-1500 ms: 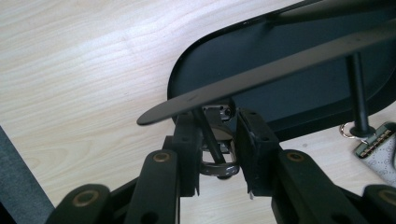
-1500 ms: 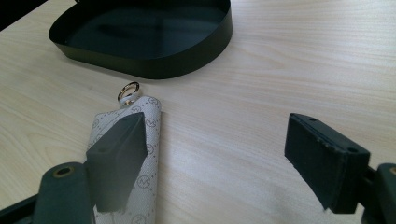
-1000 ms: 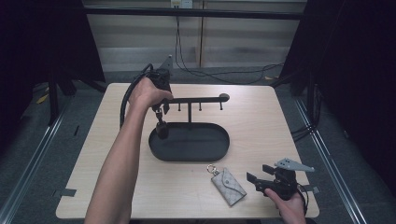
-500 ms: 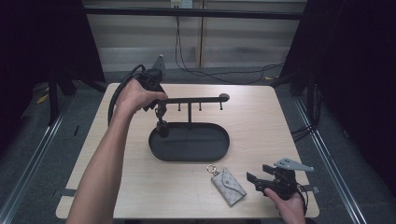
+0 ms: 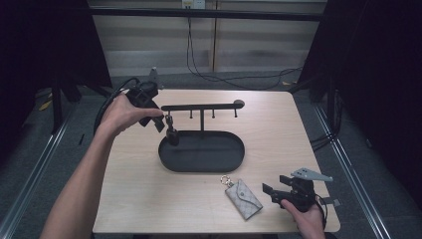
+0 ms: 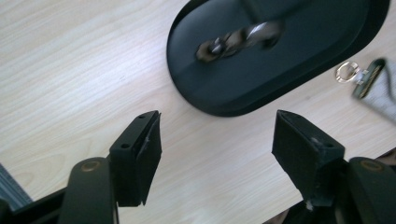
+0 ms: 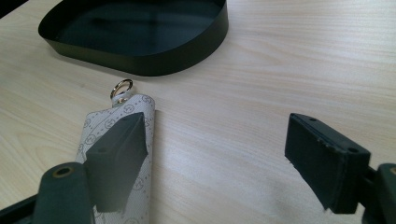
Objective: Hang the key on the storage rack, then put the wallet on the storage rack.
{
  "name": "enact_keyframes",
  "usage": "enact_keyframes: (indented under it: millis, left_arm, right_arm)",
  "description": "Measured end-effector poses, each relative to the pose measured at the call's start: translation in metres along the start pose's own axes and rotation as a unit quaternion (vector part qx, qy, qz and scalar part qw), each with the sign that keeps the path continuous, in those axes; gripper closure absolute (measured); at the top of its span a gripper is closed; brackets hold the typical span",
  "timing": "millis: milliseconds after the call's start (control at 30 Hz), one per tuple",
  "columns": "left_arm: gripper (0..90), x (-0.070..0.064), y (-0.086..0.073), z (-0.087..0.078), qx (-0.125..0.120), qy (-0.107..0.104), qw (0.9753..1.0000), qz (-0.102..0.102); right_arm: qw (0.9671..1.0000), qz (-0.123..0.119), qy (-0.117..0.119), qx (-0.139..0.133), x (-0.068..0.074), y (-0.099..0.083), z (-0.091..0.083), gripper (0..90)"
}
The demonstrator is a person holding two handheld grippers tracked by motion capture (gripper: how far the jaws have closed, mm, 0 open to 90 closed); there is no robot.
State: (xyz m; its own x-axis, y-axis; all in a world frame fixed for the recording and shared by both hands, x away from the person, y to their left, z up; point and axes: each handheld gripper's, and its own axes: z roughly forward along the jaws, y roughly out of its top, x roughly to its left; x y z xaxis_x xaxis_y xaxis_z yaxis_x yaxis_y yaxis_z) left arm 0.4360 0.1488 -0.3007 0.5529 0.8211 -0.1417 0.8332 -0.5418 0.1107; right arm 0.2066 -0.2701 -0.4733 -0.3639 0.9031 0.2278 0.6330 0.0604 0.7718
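A black stand has an oval tray base [image 5: 219,158] and a bar with hooks [image 5: 199,106]. A small dark key item [image 5: 171,132] hangs from the leftmost hook, blurred in the left gripper view [image 6: 238,37]. My left gripper [image 5: 158,120] is just left of it, open and empty [image 6: 217,149]. A grey patterned key pouch [image 5: 243,197] with a gold ring [image 5: 227,180] lies flat in front of the tray. My right gripper [image 5: 271,193] rests to the pouch's right, open [image 7: 215,158], its left jaw over the pouch [image 7: 112,123].
The tray's rim [image 7: 140,65] lies just beyond the pouch's ring [image 7: 121,88]. Bare wooden table [image 5: 298,134] stretches right of the stand. The pouch's end [image 6: 380,86] shows at the right of the left gripper view. Cables trail off the table's back left.
My left hand and gripper have drawn back to the left, away from the hook, while the dark key item stays hanging. The right gripper and pouch have not moved.
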Motion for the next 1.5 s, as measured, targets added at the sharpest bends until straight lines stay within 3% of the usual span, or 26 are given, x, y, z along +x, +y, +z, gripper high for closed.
enact_keyframes:
  millis: [67,233,433,533,600,767,800,1067,1233,1300,1333,1367,1400,1467,1500]
  left_arm:
    - [30.9,0.004,-0.007,0.000,-0.013,-0.002,0.9999,0.007]
    - [29.2,0.005,-0.021,0.007,-0.017,0.000,0.9993,0.033]
    - [26.3,-0.002,-0.033,0.017,-0.027,-0.006,0.9972,0.070]
    - [23.9,-0.006,-0.041,0.022,-0.043,-0.009,0.9960,0.079]
    - [22.5,-0.010,-0.049,0.027,-0.045,-0.019,0.9946,0.092]
    - [17.5,-0.008,-0.066,0.034,-0.071,-0.029,0.9923,0.096]
    - [18.9,-0.005,-0.074,0.040,-0.082,-0.045,0.9915,0.090]
    - [19.0,0.002,-0.104,0.066,-0.081,-0.053,0.9916,0.087]
    - [19.3,-0.002,-0.126,0.080,-0.114,-0.069,0.9865,0.095]
    - [19.3,-0.004,-0.137,0.088,-0.130,-0.083,0.9826,0.103]
    - [19.3,-0.003,-0.141,0.092,-0.130,-0.097,0.9797,0.118]
    - [19.3,-0.002,-0.145,0.096,-0.127,-0.107,0.9786,0.122]
    - [20.0,-0.001,-0.149,0.099,-0.124,-0.107,0.9792,0.120]
    - [20.0,0.001,-0.156,0.101,-0.135,-0.103,0.9784,0.118]
    - [20.0,0.002,-0.161,0.102,-0.143,-0.107,0.9769,0.117]
  right_arm:
    - [1.0000,0.001,0.001,0.000,0.000,0.000,0.000,20.7]
    - [1.0000,0.000,0.001,0.004,0.001,0.000,0.002,20.6]
    - [1.0000,0.001,0.001,0.005,0.001,0.000,0.001,20.6]
    - [1.0000,-0.002,0.000,0.008,0.001,0.000,0.001,19.8]
    - [0.9999,0.000,0.002,0.010,0.000,0.000,0.001,19.8]
    - [0.9997,0.002,0.010,0.021,0.000,0.002,0.001,21.9]
    - [0.9995,0.002,0.015,0.029,0.001,0.003,0.001,22.8]
    - [0.9986,0.007,0.023,0.047,0.000,0.005,0.004,21.7]
    - [0.9981,0.006,0.029,0.054,0.000,0.005,0.004,21.2]
    - [0.9979,0.007,0.028,0.057,0.000,0.006,0.004,21.0]
    - [0.9977,0.007,0.027,0.061,0.001,0.006,0.005,20.9]
    - [0.9977,0.007,0.027,0.061,0.001,0.006,0.005,20.9]
    - [0.9972,0.005,0.027,0.069,0.003,0.007,0.006,20.7]
    - [0.9971,0.005,0.028,0.070,0.003,0.007,0.007,20.6]
    - [0.9967,0.009,0.029,0.076,0.006,0.008,0.007,19.9]
